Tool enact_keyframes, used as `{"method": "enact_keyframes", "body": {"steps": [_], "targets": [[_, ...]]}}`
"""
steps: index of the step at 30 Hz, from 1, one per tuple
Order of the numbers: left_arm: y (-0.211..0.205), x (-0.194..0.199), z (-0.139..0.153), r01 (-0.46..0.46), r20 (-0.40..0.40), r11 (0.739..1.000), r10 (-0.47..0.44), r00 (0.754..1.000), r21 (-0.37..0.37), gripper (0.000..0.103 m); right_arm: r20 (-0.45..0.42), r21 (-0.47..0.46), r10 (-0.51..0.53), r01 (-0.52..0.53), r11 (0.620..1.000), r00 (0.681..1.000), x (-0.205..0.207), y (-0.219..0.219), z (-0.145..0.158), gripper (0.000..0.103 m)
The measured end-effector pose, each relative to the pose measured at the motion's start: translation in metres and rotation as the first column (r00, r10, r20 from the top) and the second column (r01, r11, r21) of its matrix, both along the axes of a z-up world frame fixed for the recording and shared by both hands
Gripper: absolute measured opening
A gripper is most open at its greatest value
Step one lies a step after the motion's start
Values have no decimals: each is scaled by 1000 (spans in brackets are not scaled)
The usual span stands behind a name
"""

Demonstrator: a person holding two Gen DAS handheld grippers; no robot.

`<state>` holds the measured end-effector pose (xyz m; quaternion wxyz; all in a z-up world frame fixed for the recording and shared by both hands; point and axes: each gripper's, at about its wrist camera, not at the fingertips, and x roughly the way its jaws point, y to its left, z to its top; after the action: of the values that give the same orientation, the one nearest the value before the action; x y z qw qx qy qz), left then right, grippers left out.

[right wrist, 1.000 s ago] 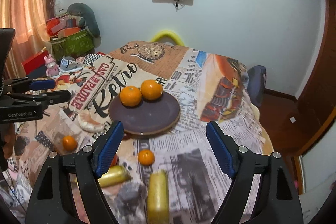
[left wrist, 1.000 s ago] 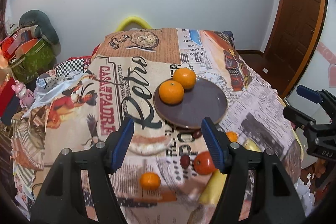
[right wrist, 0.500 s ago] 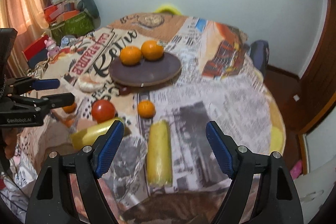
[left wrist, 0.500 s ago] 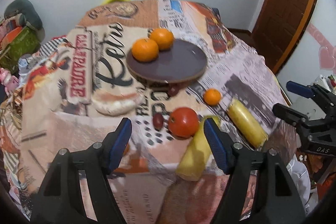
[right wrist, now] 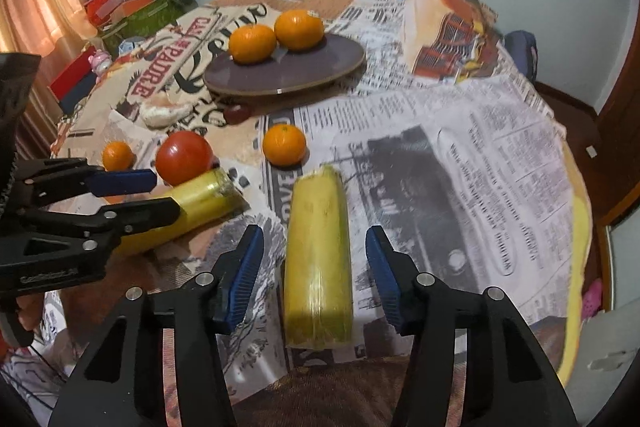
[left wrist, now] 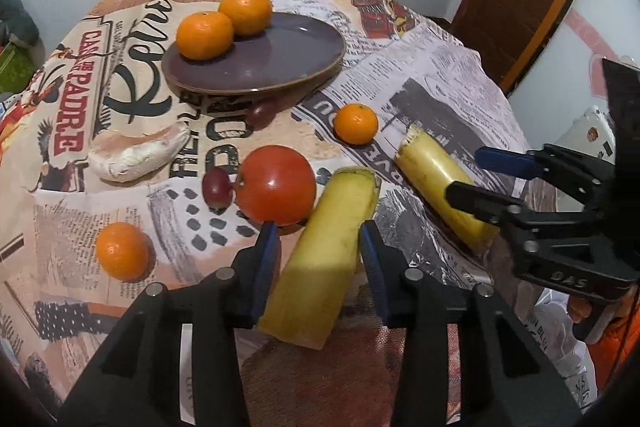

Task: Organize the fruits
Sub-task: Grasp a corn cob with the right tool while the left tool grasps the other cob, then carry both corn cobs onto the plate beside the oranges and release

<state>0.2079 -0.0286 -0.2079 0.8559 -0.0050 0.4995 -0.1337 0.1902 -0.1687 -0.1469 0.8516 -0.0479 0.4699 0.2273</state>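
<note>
Yellow banana pieces lie between both sets of my closing jaws: my left gripper (left wrist: 318, 237) straddles 1 piece (left wrist: 320, 263) beside the tomato (left wrist: 276, 184), my right gripper (right wrist: 316, 247) straddles the other (right wrist: 318, 259); pads not yet touching.

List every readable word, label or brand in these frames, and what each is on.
"PADRE", red letters, on the tablecloth.
"Retro", black script partly hidden by the plate, same cloth.
"DAS" on the right gripper body.
Left gripper body: embossed brand, too blurred.
Newspaper-print columns on the cloth: too small to read.
</note>
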Motion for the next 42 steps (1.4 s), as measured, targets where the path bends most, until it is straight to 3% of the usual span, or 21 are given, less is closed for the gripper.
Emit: {"method": "enact_keyframes", "body": {"steps": [9, 12, 16, 24, 27, 35, 42], "targets": [[-9, 6, -10, 10, -18, 1000, -9, 1000, 26, 43, -56, 2, -1, 1, 1000, 998, 9, 2, -23, 45], [-14, 8, -10, 5, -18, 999, -5, 1000, 45, 43, -58, 3, -5, 5, 1000, 998, 9, 4, -26, 35], [-15, 5, -9, 8, -22, 998, -7, 1000, 60, 41, -69, 24, -2, 3, 1000, 998, 6, -1, -25, 35], [-15, -5, -12, 24, -101, 1000, -24, 995, 1, 38, -83, 33, 14, -12, 999, 996, -8, -11, -23, 35], [-22, -1, -18, 33, -103, 999, -29, 994, 31, 38, -87, 27, 20, -17, 999, 996, -7, -10, -24, 35], [-31, 23, -21, 15, -103, 1000, -13, 995, 22, 38, -81, 29, 22, -20, 999, 996, 2, -5, -23, 35], [-31, 26, -16, 8, -58, 1000, -7, 998, 25, 34, -67, 28, 24, -22, 999, 997, 3, -5, -22, 35]]}}
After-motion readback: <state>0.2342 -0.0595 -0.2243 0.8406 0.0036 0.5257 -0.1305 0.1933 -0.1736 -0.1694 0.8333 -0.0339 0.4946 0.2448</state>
